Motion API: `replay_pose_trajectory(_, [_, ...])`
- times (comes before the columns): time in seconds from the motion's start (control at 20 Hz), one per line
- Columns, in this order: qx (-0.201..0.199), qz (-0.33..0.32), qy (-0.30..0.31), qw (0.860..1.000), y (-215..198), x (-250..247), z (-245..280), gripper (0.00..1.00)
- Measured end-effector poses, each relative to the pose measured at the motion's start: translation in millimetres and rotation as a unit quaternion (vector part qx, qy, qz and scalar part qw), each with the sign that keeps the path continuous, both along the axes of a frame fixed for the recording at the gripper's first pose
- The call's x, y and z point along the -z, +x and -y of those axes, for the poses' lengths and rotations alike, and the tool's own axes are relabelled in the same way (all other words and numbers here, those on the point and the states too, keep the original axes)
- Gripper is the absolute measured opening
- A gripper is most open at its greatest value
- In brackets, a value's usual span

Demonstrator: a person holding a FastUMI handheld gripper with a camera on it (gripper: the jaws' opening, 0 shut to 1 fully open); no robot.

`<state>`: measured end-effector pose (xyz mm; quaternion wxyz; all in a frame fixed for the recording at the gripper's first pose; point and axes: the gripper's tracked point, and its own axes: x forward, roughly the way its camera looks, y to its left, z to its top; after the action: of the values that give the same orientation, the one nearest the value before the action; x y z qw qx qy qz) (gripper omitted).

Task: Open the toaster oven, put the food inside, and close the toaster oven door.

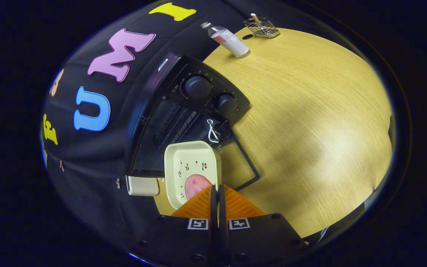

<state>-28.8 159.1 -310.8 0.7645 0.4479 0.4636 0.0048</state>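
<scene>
Pinching the near rim of a cream tray [193, 163], gripper [218, 193] with fingers pressed nearly together on that thin edge. Squarish, rounded corners, glossy like plastic or enamel, small cherry motifs inside, a round pink slice of food [195, 185] lying flat near the fingers. Held over the lowered glass door [237, 163] of a black toaster oven [184, 115], long axis pointing into the cavity. Beyond, wood-grain table [310, 122], tilted clear bottle [230, 40], wire basket [261, 27].

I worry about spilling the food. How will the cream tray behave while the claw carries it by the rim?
The cream tray looks stiff, probably keeping its shape. The claw, shut on one rim only, may let it tilt. The pink food might slide on the smooth bottom.
</scene>
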Motion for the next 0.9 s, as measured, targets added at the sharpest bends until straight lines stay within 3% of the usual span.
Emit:
replay_pose_trajectory(0.45, [0.12,-0.02,0.028,0.992,46,0,-49,0.06])
replay_pose_trajectory(0.65, [0.206,-0.047,0.048,0.976,65,4,-53,0.06])
replay_pose_trajectory(0.9, [0.272,-0.064,0.082,0.957,91,1,-65,0.06])
